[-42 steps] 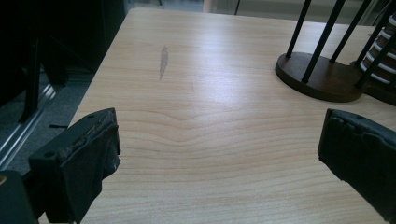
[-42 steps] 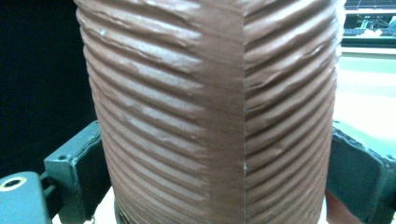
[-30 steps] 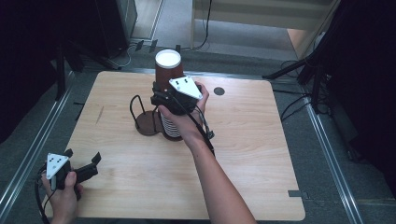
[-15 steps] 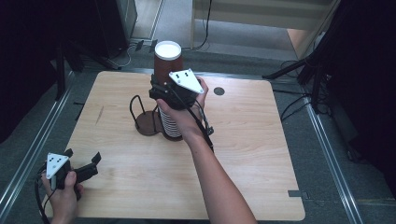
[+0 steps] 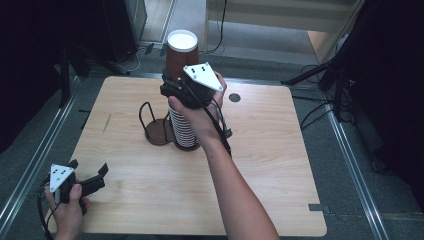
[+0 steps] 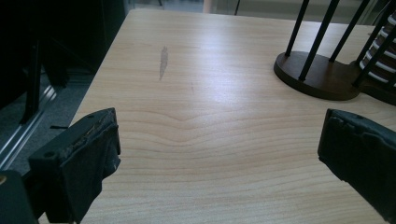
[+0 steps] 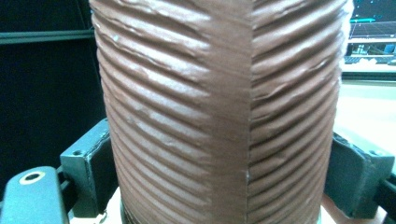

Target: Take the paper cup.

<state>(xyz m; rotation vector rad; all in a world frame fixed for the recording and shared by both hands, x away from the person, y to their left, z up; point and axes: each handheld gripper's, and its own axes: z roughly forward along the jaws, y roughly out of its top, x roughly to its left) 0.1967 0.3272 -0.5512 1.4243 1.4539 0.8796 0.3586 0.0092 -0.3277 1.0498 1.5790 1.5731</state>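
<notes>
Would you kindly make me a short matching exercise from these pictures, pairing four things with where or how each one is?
Things:
1. right gripper
2. left gripper
3. brown ribbed cup
4. wire cup holder

States:
a. open, low over the table's near left corner
b. standing on the table beside the cup stack
c. shut on the top cup
d. held between two black fingers

Pairs: 1-c, 2-a, 3-d, 4-b

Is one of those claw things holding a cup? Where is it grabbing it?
Yes. The right gripper clamps the top brown paper cup by its ribbed side wall, one jaw on each side. The left gripper holds nothing.
</notes>
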